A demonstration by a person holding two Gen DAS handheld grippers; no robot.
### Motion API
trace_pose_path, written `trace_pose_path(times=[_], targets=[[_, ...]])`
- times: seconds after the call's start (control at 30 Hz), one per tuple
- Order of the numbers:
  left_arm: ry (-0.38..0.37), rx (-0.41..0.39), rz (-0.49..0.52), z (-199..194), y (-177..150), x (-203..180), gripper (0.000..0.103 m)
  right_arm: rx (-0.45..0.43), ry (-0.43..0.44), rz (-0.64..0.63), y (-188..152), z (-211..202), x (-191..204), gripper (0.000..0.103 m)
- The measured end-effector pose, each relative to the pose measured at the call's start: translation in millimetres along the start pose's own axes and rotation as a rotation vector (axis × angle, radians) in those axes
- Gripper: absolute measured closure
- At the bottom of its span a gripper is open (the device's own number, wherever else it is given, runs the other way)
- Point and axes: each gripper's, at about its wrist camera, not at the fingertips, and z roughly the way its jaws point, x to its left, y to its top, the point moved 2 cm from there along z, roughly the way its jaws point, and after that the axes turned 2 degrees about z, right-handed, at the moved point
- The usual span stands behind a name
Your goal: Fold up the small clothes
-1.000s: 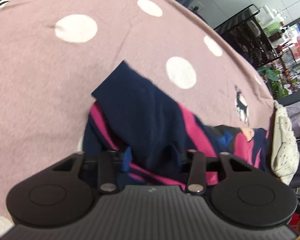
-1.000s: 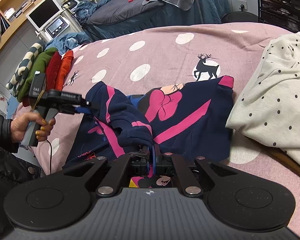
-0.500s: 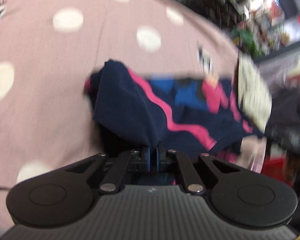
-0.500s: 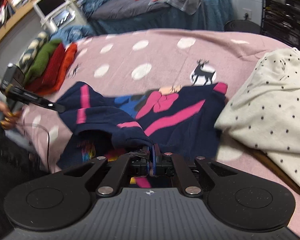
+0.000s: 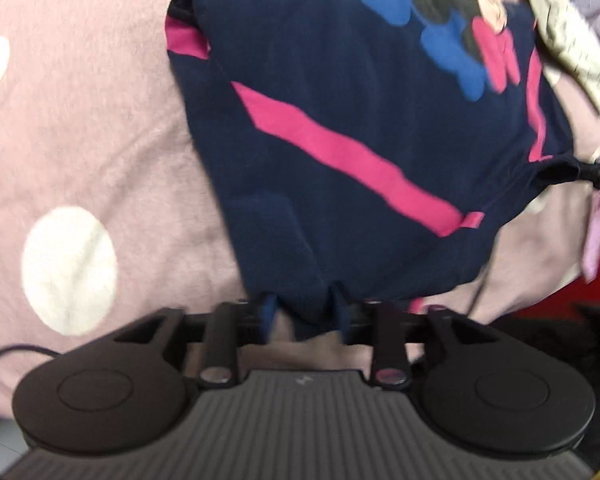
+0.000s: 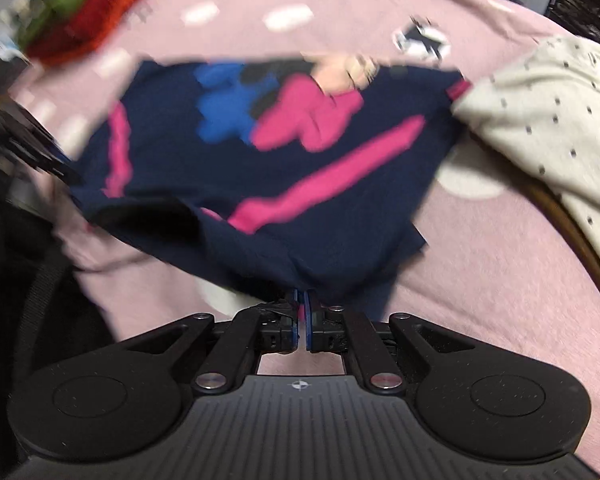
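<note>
Pink polka-dot bedsheet point(image 6: 480, 288) fills both views, w/ a deer print point(image 6: 422, 38) far ahead of the right gripper. Navy top point(image 5: 364, 128) w/ pink stripes & cartoon print lies spread on the sheet, directly ahead of both grippers, its near hem lifted toward them. Cream dotted garment point(image 6: 548, 120) sits ahead-right of the right gripper, touching the top's far right corner. Stack of red/green folded clothes point(image 6: 84, 20), blurred, far ahead-left. Right gripper point(image 6: 302, 312) is clenched on the top's near edge, blue pads nearly together w/ cloth between. Left gripper point(image 5: 306, 314) has its fingers point(image 5: 268, 312) spread apart; the hem drapes between them, not pinched.
</note>
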Motion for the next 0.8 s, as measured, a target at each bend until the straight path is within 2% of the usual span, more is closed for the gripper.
trace_pose_path(times=[0.03,0.07,0.1,0.13,0.2,0.27,0.4,0.5,0.57,0.67,0.8], targets=[[0.003,0.003,0.024,1,-1,-2,0.059,0.025,-0.01,0.015,-2,6,-1,0.087],[0.003,0.012,0.038,0,-2,-3,0.056,0.042,-0.008,0.033,-5,11,-3,0.086],[0.016,0.025,0.045,-2,-3,-4,0.046,0.044,-0.007,0.044,-7,12,-5,0.087],[0.04,0.035,0.059,-6,-4,-5,0.036,0.032,-0.006,0.056,-8,9,-6,0.087],[0.081,0.029,0.11,-20,-8,-9,0.031,-0.011,0.012,0.101,-10,-7,-10,0.087],[0.108,0.004,0.157,-39,-6,-12,0.031,-0.048,0.023,0.14,-13,-30,-16,0.086],[0.169,-0.12,0.223,-71,16,-23,0.027,-0.105,0.016,0.175,-13,-84,-41,0.08],[0.189,-0.19,0.275,-77,39,-41,0.021,-0.154,-0.104,0.149,-10,-127,-59,0.068],[0.174,-0.212,0.289,-71,54,-52,0.021,-0.213,-0.1,0.196,-8,-146,-71,0.067],[0.166,-0.236,0.317,-54,77,-71,0.021,-0.274,-0.047,0.284,-4,-142,-76,0.058],[0.181,-0.237,0.413,-25,94,-104,0.021,-0.296,0.058,0.425,-7,-93,-59,0.053]])
